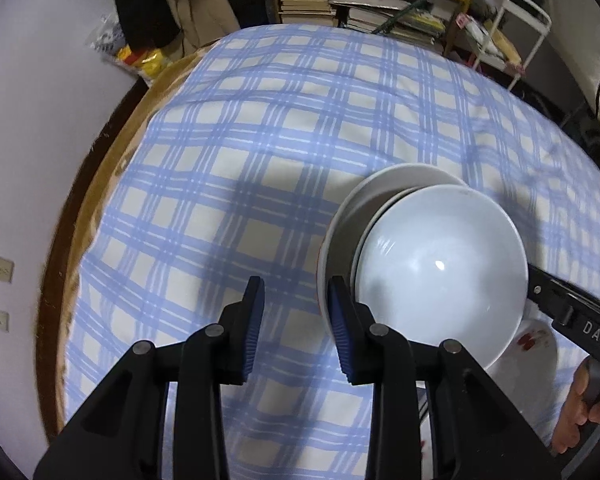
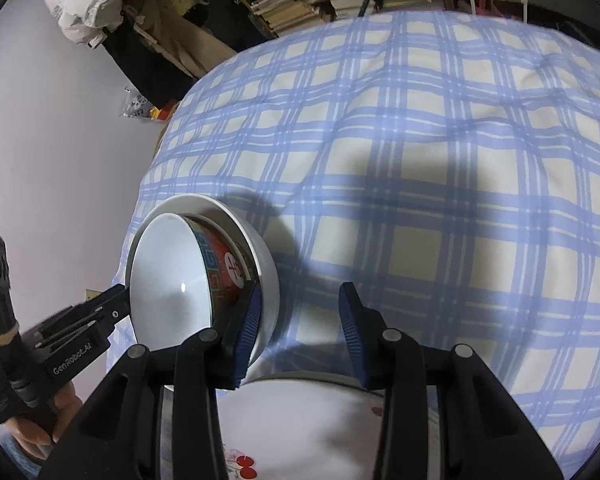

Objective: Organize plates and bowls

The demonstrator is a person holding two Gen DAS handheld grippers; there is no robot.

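Right now we've got both tools over the blue plaid cloth (image 1: 284,128). Left hand-held gripper (image 1: 296,328) is released, nothing betw. its blue pads, just beside the bowl stack. Right hand-held gripper (image 2: 298,332) also spread wide, empty, its left pad close by the outer white bowl (image 2: 266,276). Red-patterned bowl (image 2: 224,264) sits nested in that one, tilted. Cherry-print plate (image 2: 300,432) lies flat below, nearer us, w/ the stack at its far-left edge.

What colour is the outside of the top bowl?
Red, with a teal patterned band under the rim of the top bowl. The right wrist view shows it best.
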